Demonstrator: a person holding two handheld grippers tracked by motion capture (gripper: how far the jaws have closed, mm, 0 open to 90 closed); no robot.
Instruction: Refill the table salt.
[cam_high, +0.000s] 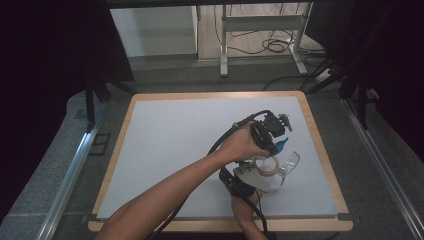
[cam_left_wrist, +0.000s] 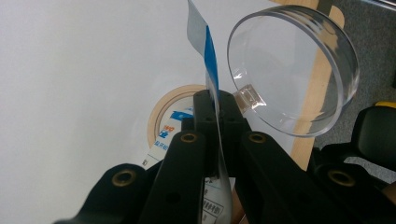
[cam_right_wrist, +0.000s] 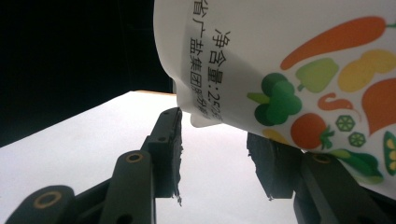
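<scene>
A white tub printed with vegetables (cam_right_wrist: 280, 56) hangs tilted above the table, and my right gripper (cam_right_wrist: 219, 140) is shut on its lower part; its right pad is hidden behind the tub. From above, the tub's tan rim (cam_high: 268, 165) shows beside that gripper (cam_high: 265, 175), under its grey plate. The tub's clear hinged lid (cam_left_wrist: 294, 70) stands open to the right. My left gripper (cam_left_wrist: 217, 100) is shut on a thin blue and white seal strip (cam_left_wrist: 205, 51) that rises from the tub's rim (cam_left_wrist: 161, 116). In the high view this gripper (cam_high: 275, 144) sits just above the tub, the arm crossing over the right hand.
A pale mat (cam_high: 175, 150) covers the table, with a wooden border (cam_high: 320, 150) close on the right of the tub. Black curtains hang at both sides. Desk legs and cables (cam_high: 270, 45) lie on the floor beyond the table.
</scene>
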